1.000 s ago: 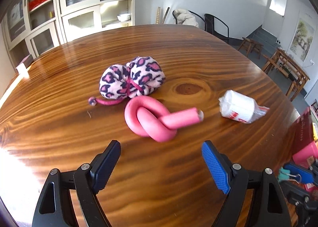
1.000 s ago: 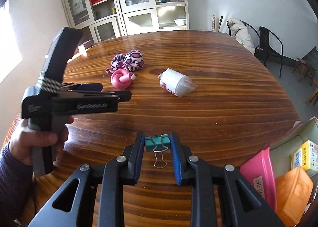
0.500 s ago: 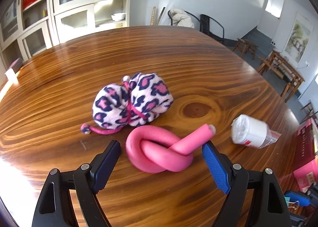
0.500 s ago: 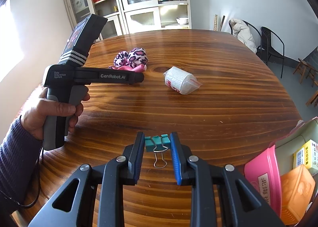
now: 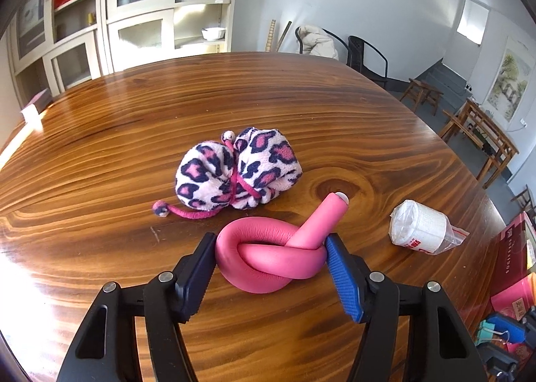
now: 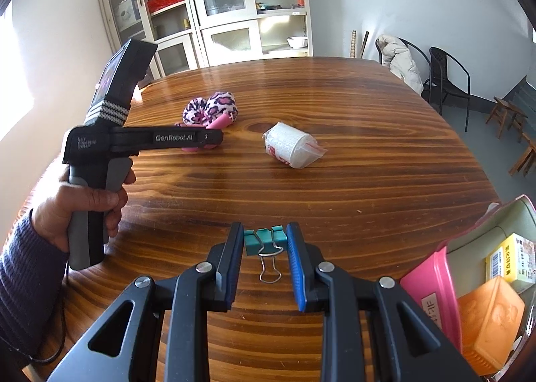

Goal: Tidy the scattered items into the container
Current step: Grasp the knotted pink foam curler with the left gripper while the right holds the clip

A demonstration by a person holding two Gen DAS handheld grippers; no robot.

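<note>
Here, left tool clamping knotted pink foam roller, right tool gripping teal binder clip — both over wooden table.

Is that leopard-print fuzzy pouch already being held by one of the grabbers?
No. The pouch lies free on the table, beyond the left gripper, whose jaws sit on either side of the knotted pink foam tube.

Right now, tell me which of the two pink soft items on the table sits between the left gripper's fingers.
The knotted plain pink foam roller: the left gripper is shut on it, pads on both sides. The leopard-print pouch lies just beyond it, ungripped.
</note>
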